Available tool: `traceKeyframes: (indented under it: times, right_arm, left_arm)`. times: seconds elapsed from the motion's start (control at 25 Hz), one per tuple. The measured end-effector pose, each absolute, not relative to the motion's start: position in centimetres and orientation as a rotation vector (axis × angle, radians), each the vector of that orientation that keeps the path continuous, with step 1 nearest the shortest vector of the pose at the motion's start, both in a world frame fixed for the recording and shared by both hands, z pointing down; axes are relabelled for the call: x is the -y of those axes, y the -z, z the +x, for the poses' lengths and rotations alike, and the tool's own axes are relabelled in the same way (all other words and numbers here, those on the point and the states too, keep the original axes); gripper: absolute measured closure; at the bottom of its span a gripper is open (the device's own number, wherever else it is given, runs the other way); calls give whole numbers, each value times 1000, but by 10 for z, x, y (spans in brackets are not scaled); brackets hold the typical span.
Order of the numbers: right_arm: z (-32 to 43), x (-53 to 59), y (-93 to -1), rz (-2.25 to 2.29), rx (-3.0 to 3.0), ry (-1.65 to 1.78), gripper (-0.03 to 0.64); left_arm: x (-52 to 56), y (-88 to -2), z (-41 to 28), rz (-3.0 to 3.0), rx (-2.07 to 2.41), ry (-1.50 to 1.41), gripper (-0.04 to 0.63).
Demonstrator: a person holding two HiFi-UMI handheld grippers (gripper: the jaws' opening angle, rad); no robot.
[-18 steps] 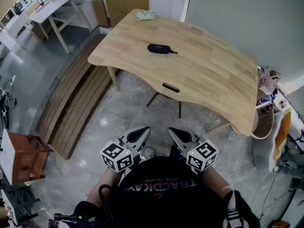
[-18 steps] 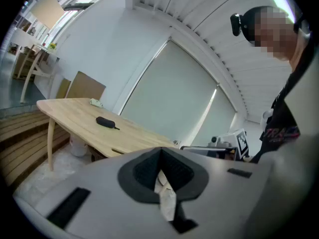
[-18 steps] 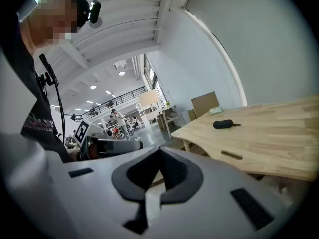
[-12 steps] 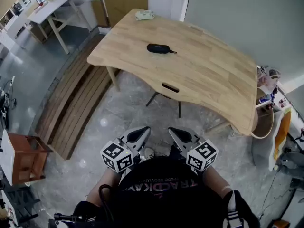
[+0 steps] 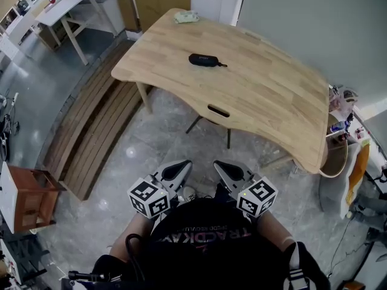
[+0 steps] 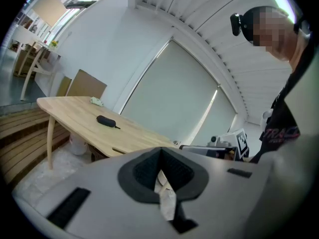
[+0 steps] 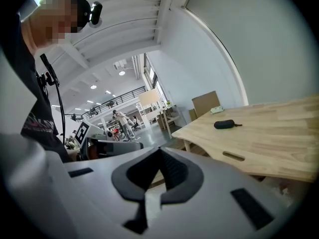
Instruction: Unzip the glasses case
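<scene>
Wooden table (image 5: pixel 266 95), grey marble floor (image 5: pixel 151 144)

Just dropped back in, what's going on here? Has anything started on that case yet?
A person stands back from the wooden table, holding the left tool and the right tool side by side, close to the body. Both tools are shut with nothing in them. The black glasses case lies on the tabletop, well away from both tools, and nothing is touching it. The unzipping has not begun.

A pale wooden table (image 5: pixel 260 92) stands beside a slatted wooden bench (image 5: pixel 91 135).
</scene>
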State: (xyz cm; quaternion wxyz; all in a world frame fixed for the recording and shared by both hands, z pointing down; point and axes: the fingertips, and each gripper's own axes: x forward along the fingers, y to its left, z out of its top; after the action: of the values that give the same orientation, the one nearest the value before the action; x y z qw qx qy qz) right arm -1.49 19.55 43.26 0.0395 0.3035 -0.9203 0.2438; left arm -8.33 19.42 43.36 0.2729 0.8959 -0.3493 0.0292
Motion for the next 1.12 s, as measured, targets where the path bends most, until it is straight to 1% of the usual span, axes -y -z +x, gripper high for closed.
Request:
traceKeyframes:
  times: [0.52, 0.84, 1.12]
  right_arm:
    - [-20, -168, -434, 897, 2845, -789, 601]
    - [-12, -104, -437, 780, 2855, -851, 601]
    - [3, -17, -440, 704, 2857, -811, 601]
  left_arm:
    - [-184, -438, -89, 2425, 959, -102, 584]
    - [-133, -443, -95, 2285, 1100, -39, 584]
    - [-74, -450, -64, 2279, 1131, -47, 584]
